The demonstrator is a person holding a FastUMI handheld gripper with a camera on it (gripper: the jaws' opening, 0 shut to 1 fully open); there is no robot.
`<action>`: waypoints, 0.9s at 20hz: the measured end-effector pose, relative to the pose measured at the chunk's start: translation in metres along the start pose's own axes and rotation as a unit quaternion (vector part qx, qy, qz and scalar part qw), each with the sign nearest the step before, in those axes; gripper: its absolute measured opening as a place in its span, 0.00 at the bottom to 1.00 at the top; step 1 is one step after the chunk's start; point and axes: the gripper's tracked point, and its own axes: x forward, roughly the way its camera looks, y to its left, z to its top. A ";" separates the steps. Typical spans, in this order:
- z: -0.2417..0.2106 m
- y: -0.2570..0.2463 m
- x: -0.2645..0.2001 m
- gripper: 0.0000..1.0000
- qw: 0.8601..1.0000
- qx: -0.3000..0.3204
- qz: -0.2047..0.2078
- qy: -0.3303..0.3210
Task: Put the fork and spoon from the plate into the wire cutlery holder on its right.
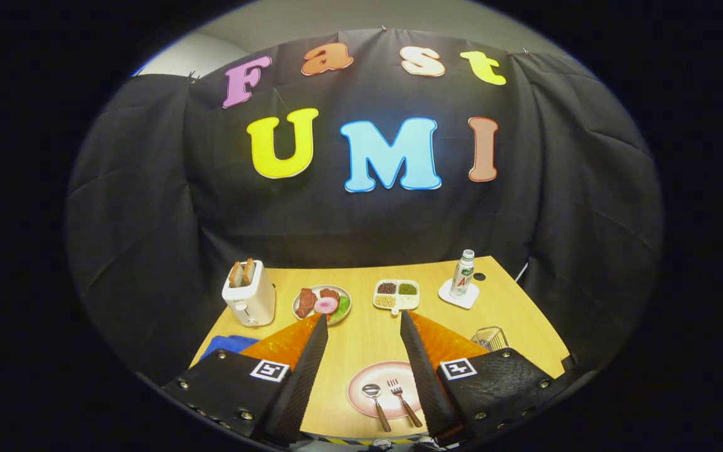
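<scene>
My tongs (363, 321) stand wide apart, holding nothing, the two black textured fingers (302, 373) raised above the light wooden table (361, 333). Between the fingers, close to the near edge of the table, lies the round pink plate (360, 384). On it rest the metal spoon with a brown handle (377, 402), to the left, and the metal fork with a brown handle (403, 400), just beside it to the right, handles pointing toward me and heads away. The two do not touch, as far as I can tell. The fork's handle ends near my right finger.

The small wire cutlery holder (491, 338) stands on the table to the right of the plate, partly hidden behind my right finger.

Farther off, along the back of the table, I see a white toaster with two slices of toast sticking up (250, 295), then a round plate of meat and vegetables (322, 303), then a white divided dish holding dark, green and yellow grains (396, 295), then a small bottle with a white cap (462, 274) upright on a white square coaster (459, 296). A blue cloth (226, 343) lies at the left edge of the table, just beyond my left finger.
</scene>
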 end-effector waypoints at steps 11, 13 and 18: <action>-0.129 -0.018 0.049 0.73 0.981 0.005 -0.024 0.191; -0.154 -0.024 0.057 0.73 0.973 0.002 -0.032 0.227; -0.212 -0.051 0.076 0.73 0.945 -0.023 -0.060 0.321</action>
